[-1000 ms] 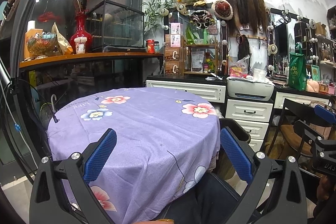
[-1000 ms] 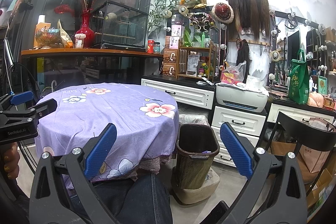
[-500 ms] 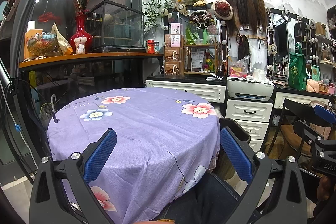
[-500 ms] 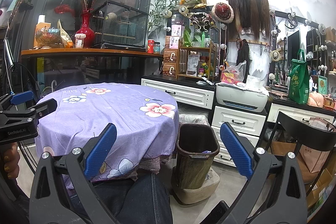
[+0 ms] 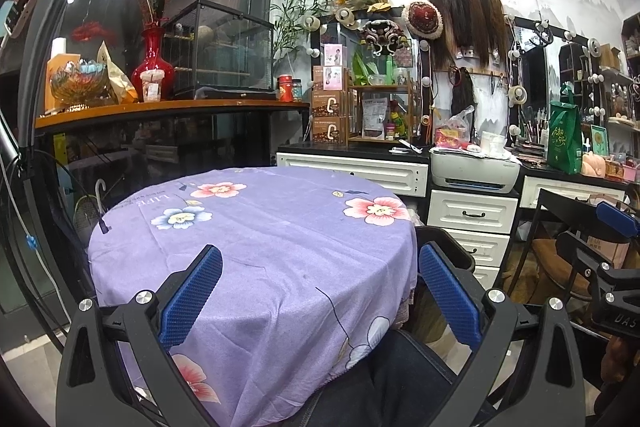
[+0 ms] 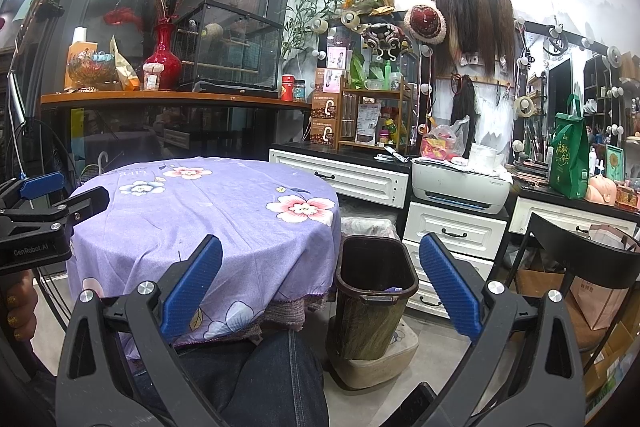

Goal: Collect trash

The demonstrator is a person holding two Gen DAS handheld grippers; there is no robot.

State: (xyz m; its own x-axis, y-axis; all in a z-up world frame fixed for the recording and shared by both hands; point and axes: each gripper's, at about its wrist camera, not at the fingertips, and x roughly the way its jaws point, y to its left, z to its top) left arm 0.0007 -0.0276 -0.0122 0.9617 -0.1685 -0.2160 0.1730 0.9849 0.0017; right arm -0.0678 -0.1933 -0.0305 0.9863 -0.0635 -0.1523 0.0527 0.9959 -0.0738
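Step in hand: the person is sitting at the round table (image 5: 256, 251) and holding both tools level over the near edge; by my judgement the collecting is either not begun or already finished, for no trash is showing anywhere on the purple cloth.

Left gripper (image 5: 320, 291): its blue pads are standing wide apart and gripping nothing, hovering above the near edge of the table.

Right gripper (image 6: 320, 283): its claw is likewise spreading wide and carrying nothing, pointing between the table's right edge and the bin.

Trash: I am seeing none on the table; a pale scrap is lying inside the bin, too small to name.

Bin (image 6: 374, 297): it is standing on the floor just beside the table's right edge, open-topped, on a pale cushion-like base.

Next move: it is calling for a look for any remaining litter, then a pinch and a carry over the bin's mouth.

Around: a white printer (image 6: 460, 185) is sitting on the drawers behind the bin, and a black chair (image 6: 580, 247) is standing to the right.

In the way: the person's knee (image 6: 276, 375) is crowding the gap beside the bin.
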